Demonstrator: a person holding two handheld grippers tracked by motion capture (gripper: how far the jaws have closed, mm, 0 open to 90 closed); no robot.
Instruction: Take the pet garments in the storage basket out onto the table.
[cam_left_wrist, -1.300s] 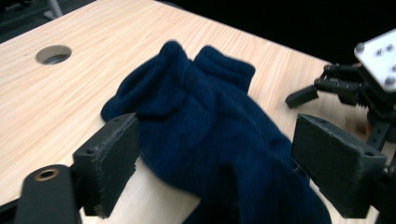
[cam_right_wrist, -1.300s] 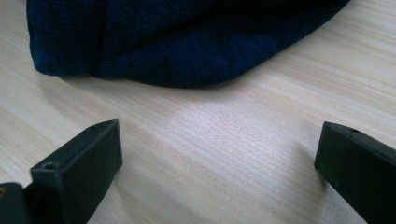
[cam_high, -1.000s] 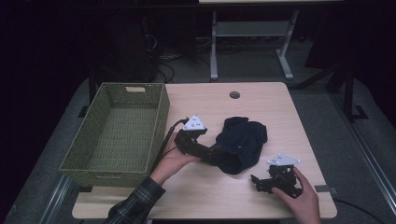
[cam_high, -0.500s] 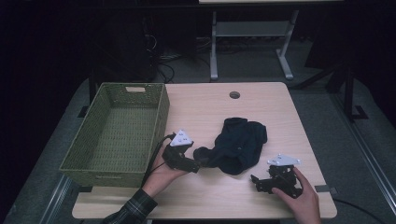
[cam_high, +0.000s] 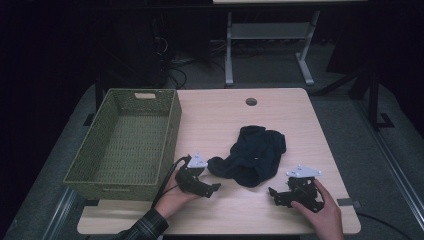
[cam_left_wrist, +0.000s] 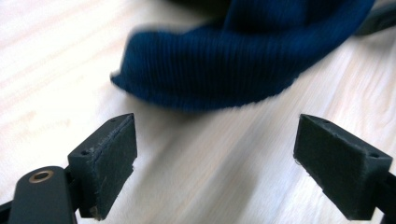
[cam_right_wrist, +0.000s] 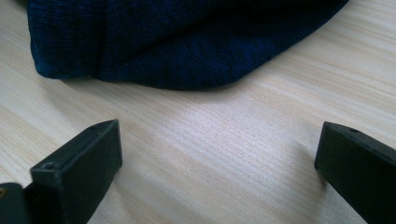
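A dark navy knitted cloth lies crumpled in a loose heap on the pale wooden counter, a little right of the middle, with one lobe stretching out to its left. Close up in the left gripper view the cloth shows fine ribbing and a rounded, folded edge; in the right gripper view the cloth bulges in soft folds above bare wood grain.

The left gripper sits near the front of the counter, just beside the cloth's left lobe but apart from it, its fingers spread wide with nothing between them. A second ago it was up against the cloth's left edge; it has since drawn back toward the person and the front edge. The cloth's shape has shifted a little on that side. The right gripper rests low at the front right, near the cloth's lower edge, where it was before, its fingers spread apart and holding nothing.

A green woven basket, rectangular with a handle slot, stands at the left of the counter.
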